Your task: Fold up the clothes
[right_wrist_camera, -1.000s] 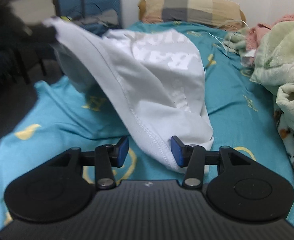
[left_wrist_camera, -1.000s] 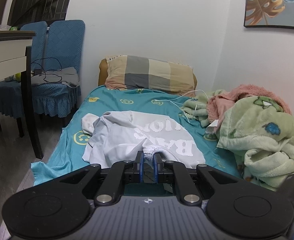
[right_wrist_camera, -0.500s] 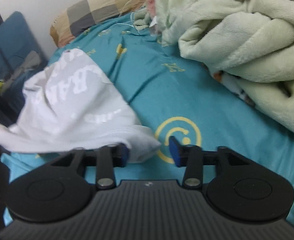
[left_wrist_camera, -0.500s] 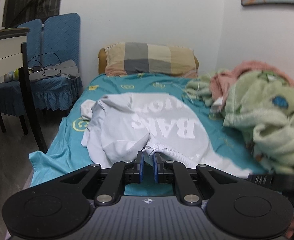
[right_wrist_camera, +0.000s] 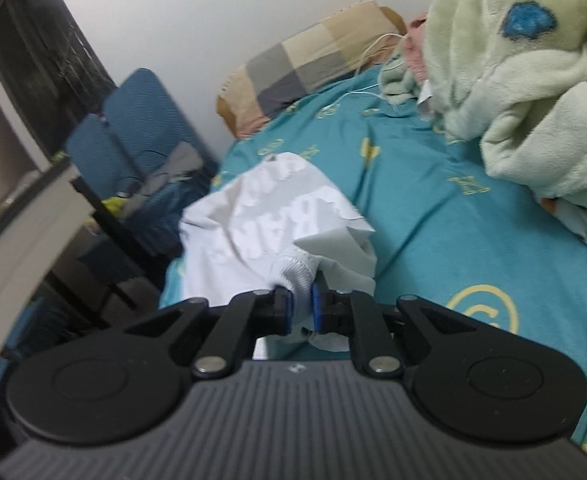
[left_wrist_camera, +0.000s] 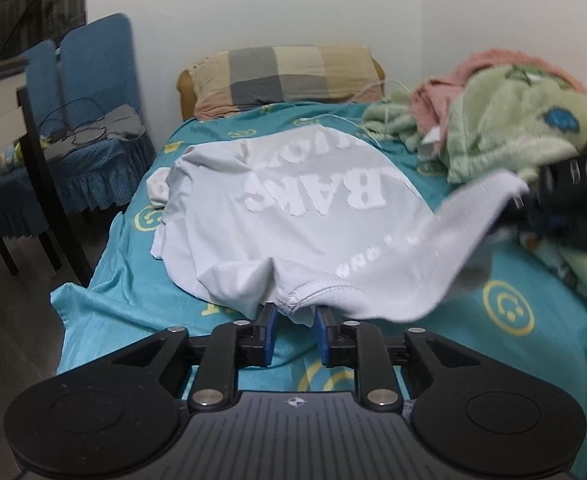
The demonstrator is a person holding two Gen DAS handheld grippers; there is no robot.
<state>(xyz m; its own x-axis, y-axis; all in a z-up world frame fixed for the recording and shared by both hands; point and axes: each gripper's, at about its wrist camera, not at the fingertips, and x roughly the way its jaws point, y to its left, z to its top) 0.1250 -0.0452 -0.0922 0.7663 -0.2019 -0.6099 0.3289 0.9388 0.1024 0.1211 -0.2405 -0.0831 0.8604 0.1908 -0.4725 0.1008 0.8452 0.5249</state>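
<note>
A white T-shirt (left_wrist_camera: 293, 208) with raised white letters lies crumpled on the teal bed sheet (left_wrist_camera: 493, 280). My left gripper (left_wrist_camera: 295, 316) hangs low over its near hem. Its jaws are opening, and a fold of the hem sags loosely between the blue pads (left_wrist_camera: 268, 320). In the right wrist view, my right gripper (right_wrist_camera: 301, 304) is closing, with its pads pinching a ribbed edge of the T-shirt (right_wrist_camera: 245, 232). The left wrist view shows the right gripper (left_wrist_camera: 521, 200) blurred at the right, holding one flap of the shirt up off the bed.
A heap of green and pink blankets (left_wrist_camera: 525, 132) fills the bed's right side. A checked pillow (left_wrist_camera: 285, 76) lies at the head by the wall, with a white cable (left_wrist_camera: 373, 92) beside it. Blue chairs (left_wrist_camera: 89, 100) and a dark-legged table (left_wrist_camera: 33, 152) stand left of the bed.
The left gripper sank toward the bed and its jaws parted from the hem they pinched. The right gripper rolled, closed on the shirt's edge and lifted it to the right.
</note>
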